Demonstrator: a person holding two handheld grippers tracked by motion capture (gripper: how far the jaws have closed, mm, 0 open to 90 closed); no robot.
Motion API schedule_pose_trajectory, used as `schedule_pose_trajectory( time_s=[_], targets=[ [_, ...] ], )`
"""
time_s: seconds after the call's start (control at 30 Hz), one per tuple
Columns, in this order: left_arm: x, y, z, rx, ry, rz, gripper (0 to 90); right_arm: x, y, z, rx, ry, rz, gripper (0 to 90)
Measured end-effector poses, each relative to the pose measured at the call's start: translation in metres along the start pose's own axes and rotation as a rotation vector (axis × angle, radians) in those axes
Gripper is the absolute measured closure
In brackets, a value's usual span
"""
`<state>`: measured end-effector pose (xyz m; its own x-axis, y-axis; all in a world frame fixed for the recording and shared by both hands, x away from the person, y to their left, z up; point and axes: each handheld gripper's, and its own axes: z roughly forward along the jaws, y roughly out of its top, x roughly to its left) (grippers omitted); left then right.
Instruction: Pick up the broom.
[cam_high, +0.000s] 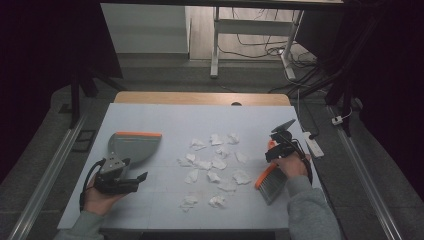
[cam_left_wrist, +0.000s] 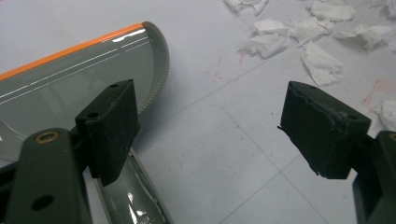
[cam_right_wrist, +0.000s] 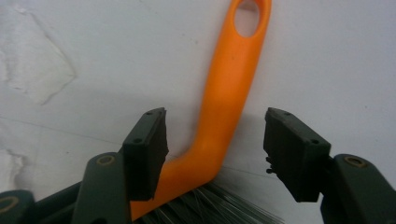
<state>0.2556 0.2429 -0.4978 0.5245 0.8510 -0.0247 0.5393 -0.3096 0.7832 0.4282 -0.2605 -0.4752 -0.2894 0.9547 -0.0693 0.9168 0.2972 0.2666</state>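
Observation:
A grey dustpan (cam_high: 132, 145) with an orange front lip lies at the left of the white table (cam_high: 150, 115). Just before it, my left gripper (cam_high: 136, 170) is open; in the left gripper view (cam_left_wrist: 212, 112) one jaw hangs over the dustpan's handle (cam_left_wrist: 130, 191) and nothing sits between the pads. Several crumpled white paper scraps (cam_high: 215, 162) are scattered mid-table. At the right lies a hand brush (cam_high: 270, 182) with grey bristles and an orange handle (cam_right_wrist: 229, 93). My right gripper (cam_right_wrist: 215, 126) is lowered over it, one jaw on each side of the handle, with a gap at both pads.
A white power strip (cam_high: 314, 145) lies at the table's right edge. More scraps (cam_left_wrist: 317, 60) lie ahead of the left gripper. Beyond the far edge are a desk's legs (cam_high: 215, 45) and cables on the floor.

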Motion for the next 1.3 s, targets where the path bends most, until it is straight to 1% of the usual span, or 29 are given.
schedule_pose_trajectory(
  time_s=[0.03,0.07,0.1,0.2,0.3,0.37,0.4,0.43,0.57,0.6,0.63,0.67,0.7,0.77,0.87,0.93,0.97,1.0,1.03,1.07,1.1,1.13,1.2,1.23,1.27,1.3],
  targets=[
    [0.000,0.000,0.000,0.000,0.000,0.000,20.3,0.000,0.000,0.000,0.000,0.000,0.000,39.9],
    [0.000,0.000,0.000,0.002,0.001,0.000,20.3,-0.001,0.000,0.002,0.019,-0.015,0.015,43.0],
    [0.000,0.000,0.000,0.002,0.001,0.000,20.3,-0.002,0.000,0.004,0.030,-0.012,0.024,43.5],
    [0.000,-0.001,-0.001,-0.001,0.000,0.001,20.3,-0.001,0.000,0.008,0.064,-0.001,0.041,49.1],
    [0.000,-0.001,-0.001,-0.007,0.003,-0.003,20.5,0.002,0.000,0.012,0.091,0.032,0.056,56.0],
    [0.000,-0.001,-0.001,-0.007,0.004,-0.003,20.5,0.004,0.000,0.013,0.096,0.005,0.066,57.6],
    [0.000,-0.001,-0.001,-0.007,0.004,-0.003,20.5,0.004,0.000,0.013,0.096,0.005,0.066,57.6],
    [0.000,-0.001,-0.001,-0.005,0.005,0.000,20.5,0.008,0.001,0.013,0.103,-0.019,0.078,58.8],
    [-0.001,-0.002,-0.001,-0.004,0.005,0.002,20.6,0.010,0.000,0.013,0.093,-0.029,0.100,63.1],
    [-0.001,-0.002,-0.001,-0.004,0.005,0.002,20.5,0.010,0.000,0.013,0.093,-0.029,0.100,63.1],
    [-0.001,-0.002,-0.001,-0.003,0.005,0.003,20.6,0.012,0.000,0.013,0.086,-0.040,0.102,67.4],
    [-0.001,-0.002,-0.001,-0.003,0.005,0.003,20.6,0.014,0.000,0.013,0.081,-0.040,0.100,69.6],
    [-0.001,-0.002,-0.001,-0.003,0.005,0.002,20.6,0.016,0.000,0.013,0.080,-0.052,0.083,69.8],
    [-0.001,-0.002,-0.001,-0.003,0.005,0.001,20.6,0.018,-0.001,0.013,0.079,-0.061,0.082,70.0],
    [0.000,-0.003,-0.001,-0.003,0.005,-0.002,20.6,0.015,-0.002,0.013,0.069,-0.044,0.064,70.3],
    [0.000,-0.003,-0.001,-0.003,0.006,-0.004,20.6,0.014,-0.002,0.012,0.062,-0.034,0.043,70.4],
    [0.000,-0.003,-0.001,-0.003,0.006,-0.004,20.6,0.014,-0.002,0.012,0.062,-0.034,0.043,70.4],
    [0.000,-0.003,-0.001,-0.003,0.006,-0.005,20.6,0.012,-0.003,0.012,0.053,-0.015,0.020,70.5],
    [0.000,-0.003,0.000,0.001,0.008,-0.003,20.6,0.010,-0.004,0.012,0.050,-0.001,0.011,70.6],
    [0.000,-0.003,0.000,0.001,0.008,-0.003,20.6,0.010,-0.004,0.012,0.050,-0.001,0.011,70.6],
    [0.000,-0.003,0.000,0.002,0.008,-0.002,20.6,0.007,-0.005,0.010,0.046,0.015,-0.020,70.6],
    [0.001,-0.003,0.001,0.003,0.010,-0.002,20.6,0.004,-0.006,0.008,0.036,0.021,-0.028,70.6],
    [0.001,-0.003,0.001,0.003,0.008,-0.004,20.6,-0.002,-0.009,0.005,0.031,0.079,-0.037,70.6],
    [0.001,-0.003,0.001,0.001,0.009,-0.006,20.6,-0.002,-0.009,0.005,0.031,0.079,-0.037,70.6],
    [0.002,-0.004,0.001,0.000,0.009,-0.006,20.6,-0.006,-0.011,0.001,0.011,0.099,-0.041,70.6],
    [0.002,-0.004,0.001,0.000,0.009,-0.007,20.6,-0.015,-0.015,-0.005,-0.014,0.153,-0.033,70.6]
  ],
)
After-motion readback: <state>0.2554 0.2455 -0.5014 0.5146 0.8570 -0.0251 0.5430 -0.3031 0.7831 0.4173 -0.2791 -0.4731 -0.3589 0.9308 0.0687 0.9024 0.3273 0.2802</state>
